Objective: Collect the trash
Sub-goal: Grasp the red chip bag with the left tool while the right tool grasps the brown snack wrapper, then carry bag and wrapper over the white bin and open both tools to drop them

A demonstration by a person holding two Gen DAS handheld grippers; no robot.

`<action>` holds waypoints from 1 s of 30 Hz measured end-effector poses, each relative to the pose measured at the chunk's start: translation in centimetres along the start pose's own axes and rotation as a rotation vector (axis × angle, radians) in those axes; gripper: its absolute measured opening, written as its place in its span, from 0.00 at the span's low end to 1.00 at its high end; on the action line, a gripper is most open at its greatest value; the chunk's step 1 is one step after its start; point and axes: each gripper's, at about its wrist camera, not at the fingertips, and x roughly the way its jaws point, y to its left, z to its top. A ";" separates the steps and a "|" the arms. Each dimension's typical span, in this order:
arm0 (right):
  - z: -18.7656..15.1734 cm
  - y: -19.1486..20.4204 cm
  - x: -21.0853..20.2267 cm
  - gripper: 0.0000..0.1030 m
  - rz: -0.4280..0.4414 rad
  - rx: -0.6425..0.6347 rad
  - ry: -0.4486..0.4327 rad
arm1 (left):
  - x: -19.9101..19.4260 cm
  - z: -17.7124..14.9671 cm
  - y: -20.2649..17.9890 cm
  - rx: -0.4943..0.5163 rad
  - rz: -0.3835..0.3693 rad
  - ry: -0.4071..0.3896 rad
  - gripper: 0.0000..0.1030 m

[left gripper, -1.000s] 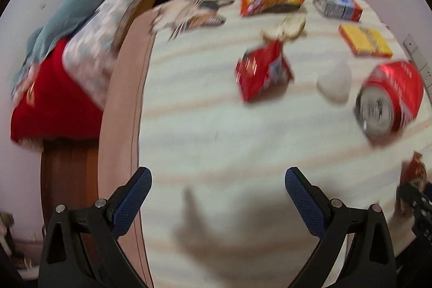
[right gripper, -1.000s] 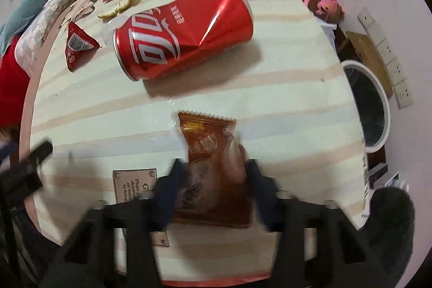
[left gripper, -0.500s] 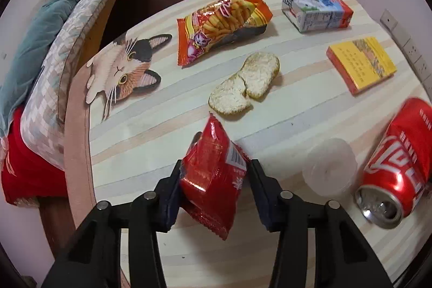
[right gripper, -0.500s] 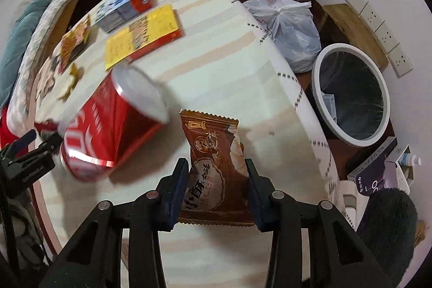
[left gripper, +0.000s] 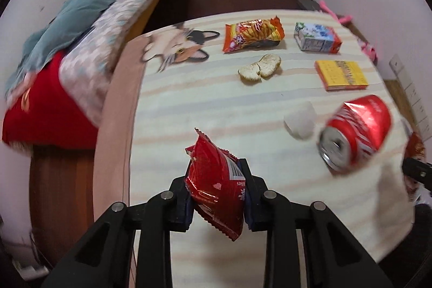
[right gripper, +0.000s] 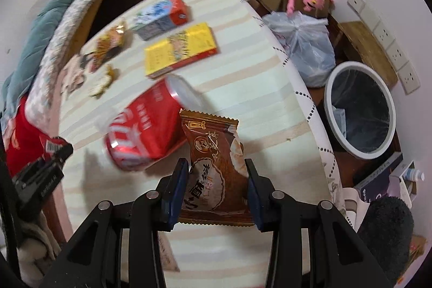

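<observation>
My left gripper (left gripper: 217, 185) is shut on a red snack packet (left gripper: 216, 188) and holds it above the striped table (left gripper: 189, 104). My right gripper (right gripper: 216, 180) is shut on a brown snack packet (right gripper: 216, 166), held above the table near its right edge. A red soda can (left gripper: 356, 131) lies on its side on the table; it also shows in the right wrist view (right gripper: 145, 128). A white bin with a dark liner (right gripper: 361, 109) stands on the floor right of the table.
On the table lie an orange chips bag (left gripper: 253, 35), a rice cracker (left gripper: 259, 66), a milk carton (left gripper: 317, 38), a yellow box (left gripper: 341, 74) and a clear cup (left gripper: 299, 120). A bed (left gripper: 54, 45) is at the left. A plastic bag (right gripper: 305, 47) sits by the bin.
My left gripper closed on the red packet and lifted it back from the table. My right gripper lifted the brown packet and swung right, bringing the bin into view.
</observation>
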 end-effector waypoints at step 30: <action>-0.1 -16.6 -17.4 0.42 0.106 0.090 -0.263 | -12.5 4.9 -28.9 0.299 -0.356 -0.140 0.24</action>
